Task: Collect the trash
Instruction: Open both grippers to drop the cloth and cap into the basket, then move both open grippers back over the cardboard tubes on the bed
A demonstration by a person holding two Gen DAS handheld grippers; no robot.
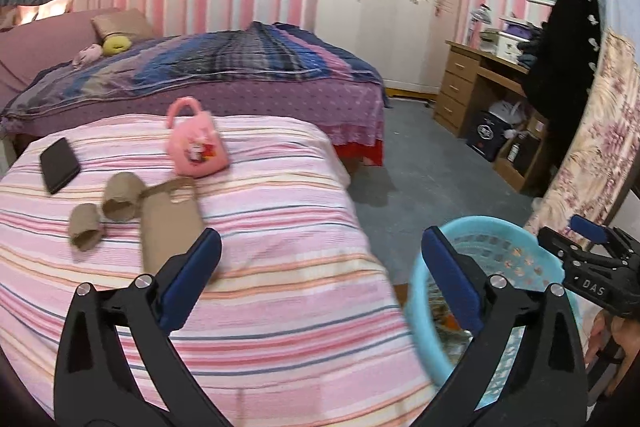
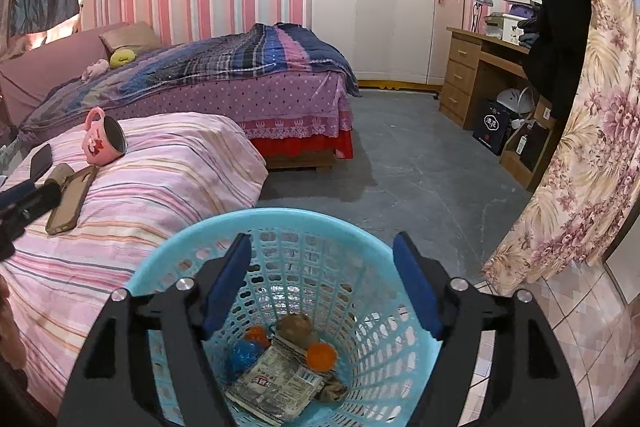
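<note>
The right gripper (image 2: 322,283) hangs over the light blue basket (image 2: 416,343), and its blue padded jaws stand apart with nothing between them. I judge that this is the drop step of the collecting: the piece belongs already to the heap at the bottom. There I see a crumpled printed wrapper (image 2: 276,383), two orange round things (image 2: 320,355), a brownish lump and something blue and wrinkled. The basket is of thin plastic with a lattice wall, round, and narrower toward the bottom.

The left gripper (image 1: 320,279) is wide open too and holds nothing. It points over the small bed with the pink striped cover (image 1: 280,327), a soft cloth with many folds. On this cover, near together, lie two short cardboard tubes (image 1: 120,203), hollow and a little squashed, with dull brown paper walls. Just beside them lies a flat brown thing with rounded corners (image 1: 168,227); it looks like a rubbery phone case, so I am not sure that it is trash. A dark flat phone (image 1: 60,165) and a pink cup with a handle (image 1: 198,143), lying on its side, are probably not trash either.

The next move, as I judge it, belongs to the left hand: to reach toward the tubes, take one across its round wall with a light press, because such cardboard gives way easily, and carry it to the basket, which stands on the floor just beside the bed.
</note>
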